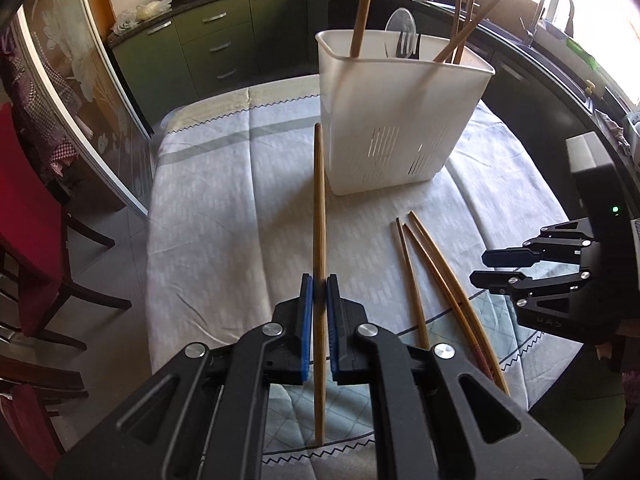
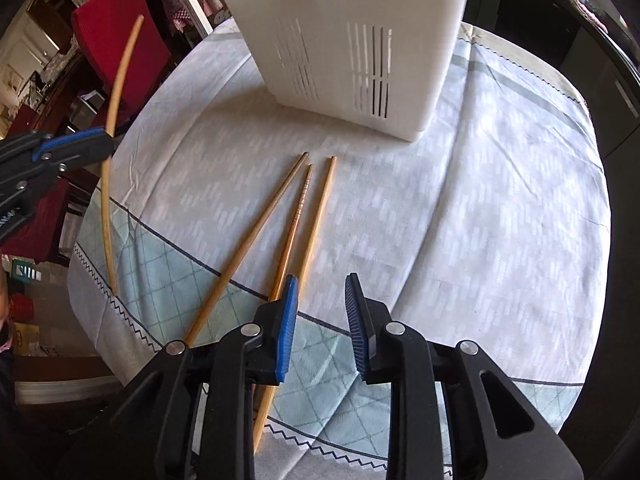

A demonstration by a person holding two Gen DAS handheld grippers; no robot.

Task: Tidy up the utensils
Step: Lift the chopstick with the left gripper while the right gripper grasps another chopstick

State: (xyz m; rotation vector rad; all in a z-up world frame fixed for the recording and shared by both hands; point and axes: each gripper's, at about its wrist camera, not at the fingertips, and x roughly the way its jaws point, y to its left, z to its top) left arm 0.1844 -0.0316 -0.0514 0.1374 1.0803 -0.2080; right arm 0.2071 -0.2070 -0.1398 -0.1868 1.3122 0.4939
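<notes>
My left gripper [image 1: 319, 284] is shut on a wooden chopstick [image 1: 319, 208] that stands steeply, its lower end touching the cloth; it also shows in the right wrist view [image 2: 108, 168]. A white slotted utensil holder [image 1: 396, 120] stands beyond it, with chopsticks, a wooden handle and a fork inside. Three chopsticks [image 2: 300, 216] lie on the cloth in front of the holder [image 2: 348, 40]. My right gripper [image 2: 322, 292] is open and empty, just above their near ends, with its left finger over them.
The round table has a pale patterned cloth [image 1: 224, 208]. Red chairs [image 1: 28, 216] stand at the left. Green kitchen cabinets [image 1: 224, 40] are behind, a dark counter with a sink tap [image 1: 552, 4] at the right.
</notes>
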